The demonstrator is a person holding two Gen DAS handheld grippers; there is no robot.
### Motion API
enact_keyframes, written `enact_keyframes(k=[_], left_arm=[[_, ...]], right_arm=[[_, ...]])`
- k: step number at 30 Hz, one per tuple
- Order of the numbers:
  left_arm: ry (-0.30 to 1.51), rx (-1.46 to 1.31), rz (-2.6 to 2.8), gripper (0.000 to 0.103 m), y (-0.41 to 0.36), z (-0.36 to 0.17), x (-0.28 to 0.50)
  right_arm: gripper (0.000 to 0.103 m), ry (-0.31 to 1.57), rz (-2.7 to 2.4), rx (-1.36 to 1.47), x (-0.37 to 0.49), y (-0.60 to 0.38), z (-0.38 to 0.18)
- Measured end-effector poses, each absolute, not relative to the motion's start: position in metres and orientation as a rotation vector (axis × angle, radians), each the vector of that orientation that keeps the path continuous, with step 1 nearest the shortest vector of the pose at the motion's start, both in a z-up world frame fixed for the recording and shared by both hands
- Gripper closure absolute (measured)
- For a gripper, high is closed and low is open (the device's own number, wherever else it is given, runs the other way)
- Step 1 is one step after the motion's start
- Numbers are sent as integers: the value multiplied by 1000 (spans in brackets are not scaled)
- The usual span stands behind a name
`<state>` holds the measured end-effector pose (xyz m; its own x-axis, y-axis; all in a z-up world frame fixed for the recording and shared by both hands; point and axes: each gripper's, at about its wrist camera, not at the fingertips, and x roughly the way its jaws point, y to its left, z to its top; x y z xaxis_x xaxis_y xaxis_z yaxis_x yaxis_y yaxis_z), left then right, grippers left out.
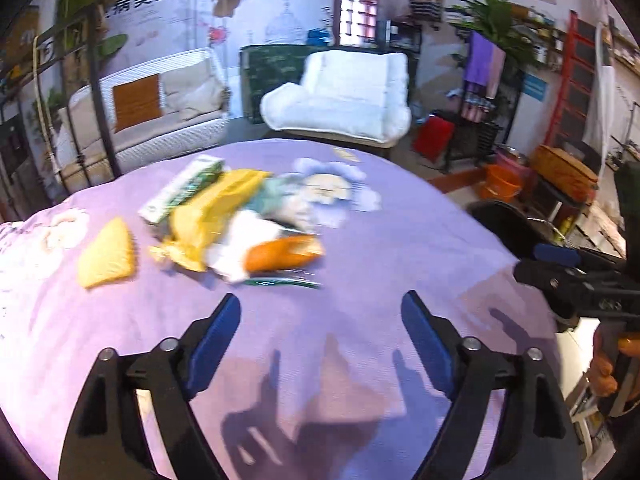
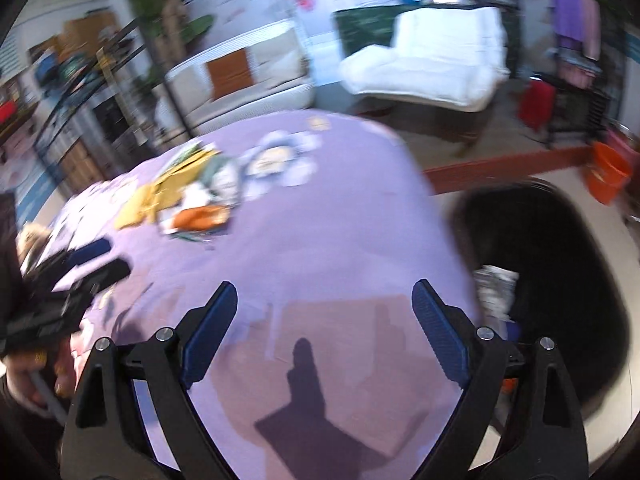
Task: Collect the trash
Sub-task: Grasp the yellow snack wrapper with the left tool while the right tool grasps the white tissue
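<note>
Left wrist view: left gripper [image 1: 320,312] jaws spread wide, nothing between the ribbed blue pads, over a soft lilac cloth covering the counter [image 1: 400,240]; right gripper [image 2: 322,304] jaws likewise agape and empty; beyond lies the trash pile [image 1: 240,224]: crinkled yellow wrapper, glossy orange packet lying left-right, a green-white carton angled up-right, a yellow wedge-shaped piece [image 1: 106,254] apart; black bin [image 2: 560,280] beside the counter's right edge.

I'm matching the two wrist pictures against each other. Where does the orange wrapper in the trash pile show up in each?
Left wrist: orange wrapper lies centre-left, at the pile's near edge.
Right wrist: orange wrapper sits left of centre, further off and blurred.
Shared landmark: the white armchair behind the purple tablecloth.
</note>
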<state>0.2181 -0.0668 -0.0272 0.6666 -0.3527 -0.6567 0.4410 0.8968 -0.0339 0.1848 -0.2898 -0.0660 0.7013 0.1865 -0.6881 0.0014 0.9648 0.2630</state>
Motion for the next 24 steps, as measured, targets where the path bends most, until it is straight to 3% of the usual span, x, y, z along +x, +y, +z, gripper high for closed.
enact_keyframes(k=[15,18,20,24], left_arm=[[832,247,-401,41,-40,-51,379],[857,258,-410,57,-41,-58,387],[864,217,-434,75,-37,-59,386],[842,161,-433,85,-30,-56,374]], right_arm=[[15,891,273,175,299,-217,-76],[18,903,286,170,315,-213,-77],[19,907,298,177,324,-209,-78],[24,927,312,188,348,-202,-81]])
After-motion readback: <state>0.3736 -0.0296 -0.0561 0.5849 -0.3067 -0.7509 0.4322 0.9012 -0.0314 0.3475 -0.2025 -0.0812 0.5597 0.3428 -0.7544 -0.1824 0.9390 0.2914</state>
